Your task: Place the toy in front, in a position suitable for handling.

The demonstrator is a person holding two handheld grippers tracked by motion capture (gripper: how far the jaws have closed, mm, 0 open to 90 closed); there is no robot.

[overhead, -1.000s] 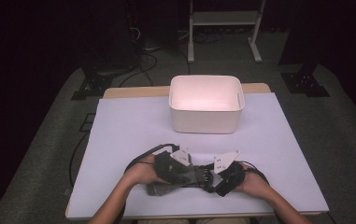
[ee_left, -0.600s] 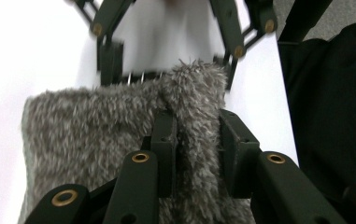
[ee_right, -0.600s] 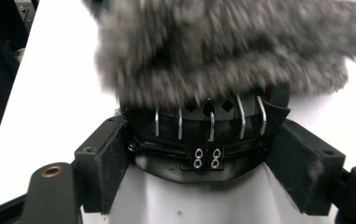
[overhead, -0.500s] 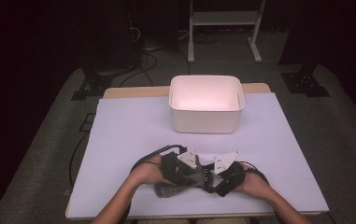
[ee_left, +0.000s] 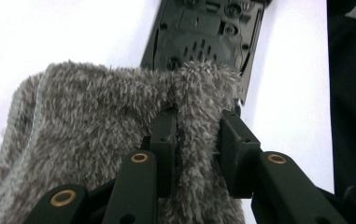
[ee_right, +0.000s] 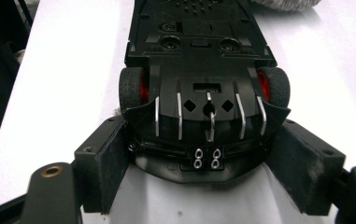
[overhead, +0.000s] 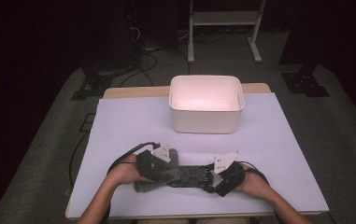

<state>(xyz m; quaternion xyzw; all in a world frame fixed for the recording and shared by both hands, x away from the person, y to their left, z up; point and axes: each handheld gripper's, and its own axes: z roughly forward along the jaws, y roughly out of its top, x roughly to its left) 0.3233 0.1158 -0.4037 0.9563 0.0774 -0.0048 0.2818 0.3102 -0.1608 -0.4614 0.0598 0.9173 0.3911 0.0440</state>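
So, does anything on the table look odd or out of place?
Yes: the black toy car lies upside down, its underside and red-hubbed wheels facing up. The right gripper clamps its end, while the left gripper pinches a grey fluffy cloth against it.

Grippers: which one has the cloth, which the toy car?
The left gripper pinches the grey fluffy cloth; the right gripper clamps the upside-down black toy car at its end.

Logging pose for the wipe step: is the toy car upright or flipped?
Flipped. The toy car lies underside up: its flat black chassis plate with screw holes faces the camera, wheels at the sides, rear end between the right tool jaws.
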